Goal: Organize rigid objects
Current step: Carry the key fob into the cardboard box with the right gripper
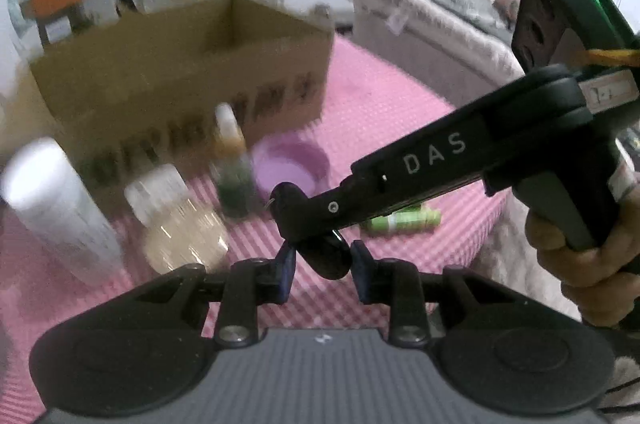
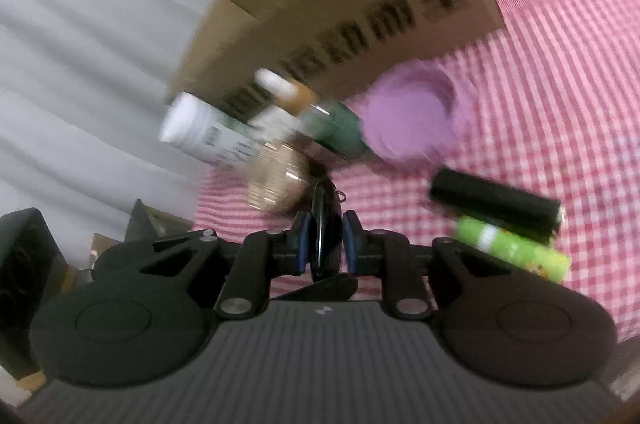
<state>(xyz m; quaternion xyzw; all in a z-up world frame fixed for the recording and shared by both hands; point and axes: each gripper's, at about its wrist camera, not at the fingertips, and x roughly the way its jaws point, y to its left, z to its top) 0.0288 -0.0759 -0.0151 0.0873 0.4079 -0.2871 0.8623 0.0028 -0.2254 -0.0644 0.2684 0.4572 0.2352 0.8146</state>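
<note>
My right gripper [image 2: 323,238] is shut on a flat black oval object with a small metal ring [image 2: 322,224]. In the left wrist view the right gripper [image 1: 296,224] reaches in from the right and holds that black object [image 1: 326,258] between the blue pads of my left gripper [image 1: 323,268], which is open around it. On the pink checked cloth [image 1: 384,111] stand a white bottle [image 1: 56,207], a clear jar [image 1: 180,224], a green dropper bottle [image 1: 232,163] and a purple bowl [image 1: 292,163]. A green tube [image 1: 404,222] lies flat.
An open cardboard box [image 1: 192,63] stands behind the bottles. A black cylinder [image 2: 492,199] lies beside the green tube [image 2: 512,248] in the right wrist view. A grey sofa with blankets [image 1: 420,19] is at the back right. Both views are motion-blurred.
</note>
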